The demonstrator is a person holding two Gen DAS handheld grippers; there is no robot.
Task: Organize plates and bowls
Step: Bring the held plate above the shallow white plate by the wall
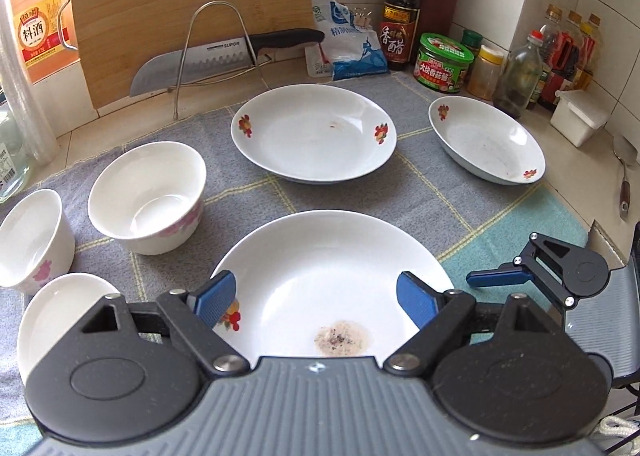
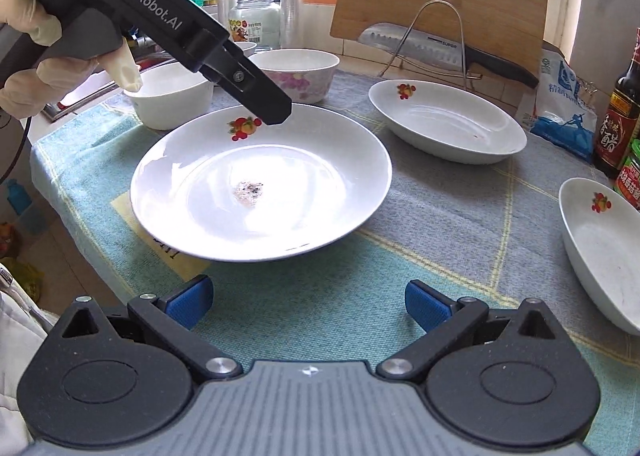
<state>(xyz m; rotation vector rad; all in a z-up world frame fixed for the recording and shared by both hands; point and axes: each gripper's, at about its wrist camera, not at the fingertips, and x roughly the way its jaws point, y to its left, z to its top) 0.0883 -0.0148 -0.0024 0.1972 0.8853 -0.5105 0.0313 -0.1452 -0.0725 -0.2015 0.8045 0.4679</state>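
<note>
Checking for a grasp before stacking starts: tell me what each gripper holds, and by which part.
Nothing is held. The left gripper hangs open above the near plate, and the right gripper is open over the cloth.

white fruit-print plate [image 2: 320, 192], grey-teal cloth [image 2: 440, 216]

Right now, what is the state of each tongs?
Left tongs: open, holding nothing, above the dirty plate.
Right tongs: open, holding nothing.

Three white plates [image 1: 314, 134] lie on the cloth. Three white bowls [image 1: 146, 196] stand there too. One knife [image 1: 224, 56] rests on its rack.
</note>
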